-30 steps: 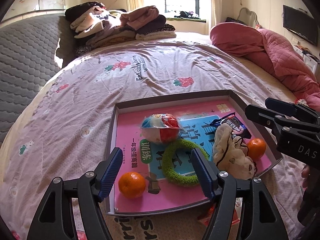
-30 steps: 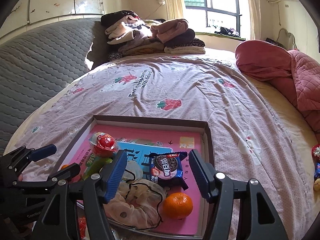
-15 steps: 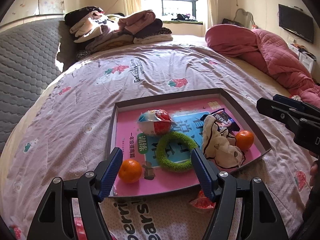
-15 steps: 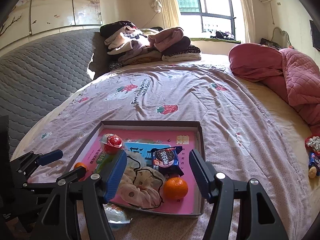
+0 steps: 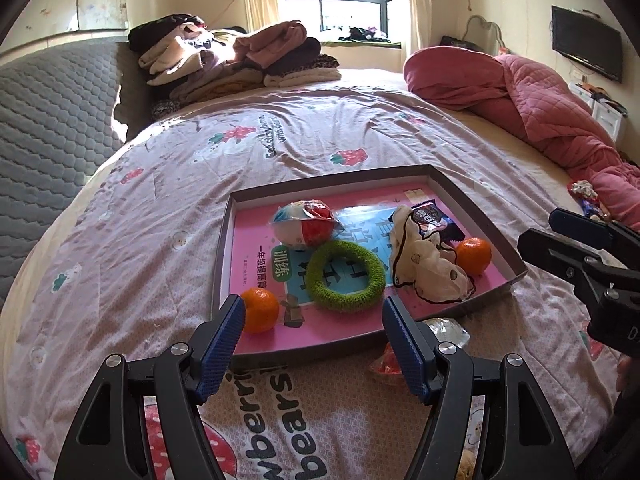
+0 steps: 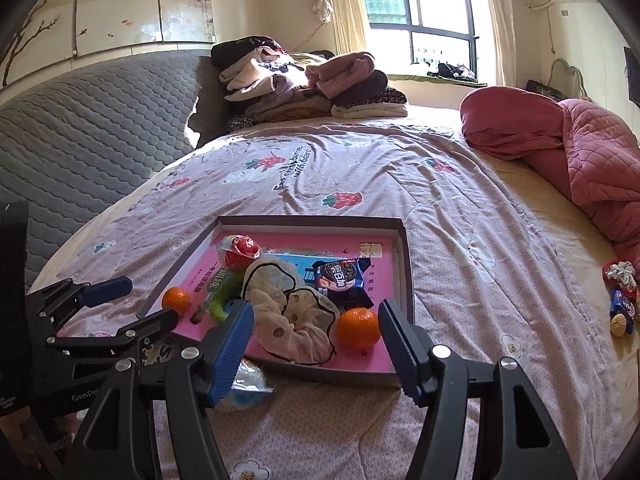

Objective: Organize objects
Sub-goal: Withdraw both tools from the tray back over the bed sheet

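- Tongs first: the left gripper [image 5: 314, 346] and the right gripper [image 6: 316, 350] both stand with jaws wide and nothing between them, hovering at the near edge of the shallow grey cardboard tray [image 5: 224, 240].
- Inside the tray lie two oranges, a fuzzy green ring [image 5: 346, 276], a cream cloth scrunchie [image 6: 294, 312] and a dark biscuit packet [image 6: 344, 280].
- Risk: a clear crinkly wrapper [image 5: 446, 330] sits outside, just beside the tray wall; I judge it slippery and easily pushed under the rim.
- Oranges could roll on the soft bedspread [image 5: 140, 220] if the tray is nudged.
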The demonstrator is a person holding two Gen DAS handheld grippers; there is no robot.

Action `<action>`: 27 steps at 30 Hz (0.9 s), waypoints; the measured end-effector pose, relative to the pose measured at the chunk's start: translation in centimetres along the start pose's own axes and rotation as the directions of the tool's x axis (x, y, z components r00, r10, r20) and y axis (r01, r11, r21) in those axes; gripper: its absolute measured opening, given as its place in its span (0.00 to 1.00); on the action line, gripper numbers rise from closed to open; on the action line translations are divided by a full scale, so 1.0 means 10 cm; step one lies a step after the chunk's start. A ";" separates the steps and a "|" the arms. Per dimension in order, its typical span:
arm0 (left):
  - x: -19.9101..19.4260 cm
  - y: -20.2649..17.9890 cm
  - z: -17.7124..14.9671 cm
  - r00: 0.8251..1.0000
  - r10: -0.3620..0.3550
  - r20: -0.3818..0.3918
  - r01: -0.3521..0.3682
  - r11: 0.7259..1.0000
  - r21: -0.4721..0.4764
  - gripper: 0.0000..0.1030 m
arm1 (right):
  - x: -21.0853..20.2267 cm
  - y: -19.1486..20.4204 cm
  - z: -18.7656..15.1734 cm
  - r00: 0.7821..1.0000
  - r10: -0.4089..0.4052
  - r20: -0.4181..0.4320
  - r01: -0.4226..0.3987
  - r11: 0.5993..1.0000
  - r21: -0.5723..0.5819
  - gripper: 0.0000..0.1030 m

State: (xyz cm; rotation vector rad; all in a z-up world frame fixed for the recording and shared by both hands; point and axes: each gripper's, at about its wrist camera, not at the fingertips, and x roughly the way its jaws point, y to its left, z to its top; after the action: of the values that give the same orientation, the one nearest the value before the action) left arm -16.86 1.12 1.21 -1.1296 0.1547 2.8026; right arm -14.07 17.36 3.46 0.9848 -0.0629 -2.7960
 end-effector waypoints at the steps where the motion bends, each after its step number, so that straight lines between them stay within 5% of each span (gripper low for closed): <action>1: -0.02 0.01 -0.02 1.000 0.001 0.000 -0.001 1.000 -0.004 0.70 | -0.02 0.00 -0.03 1.000 0.000 0.000 0.000 1.000 0.001 0.62; 27: -0.26 0.03 -0.50 1.000 -0.006 -0.027 0.006 1.000 0.000 0.70 | -0.43 0.21 -0.44 0.998 0.058 0.007 -0.058 0.998 -0.017 0.62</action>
State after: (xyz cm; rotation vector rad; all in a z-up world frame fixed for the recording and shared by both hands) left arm -11.60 -0.04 -0.57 -1.1661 0.1531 2.7833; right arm -7.71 16.19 2.84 0.9526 -0.0674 -2.7432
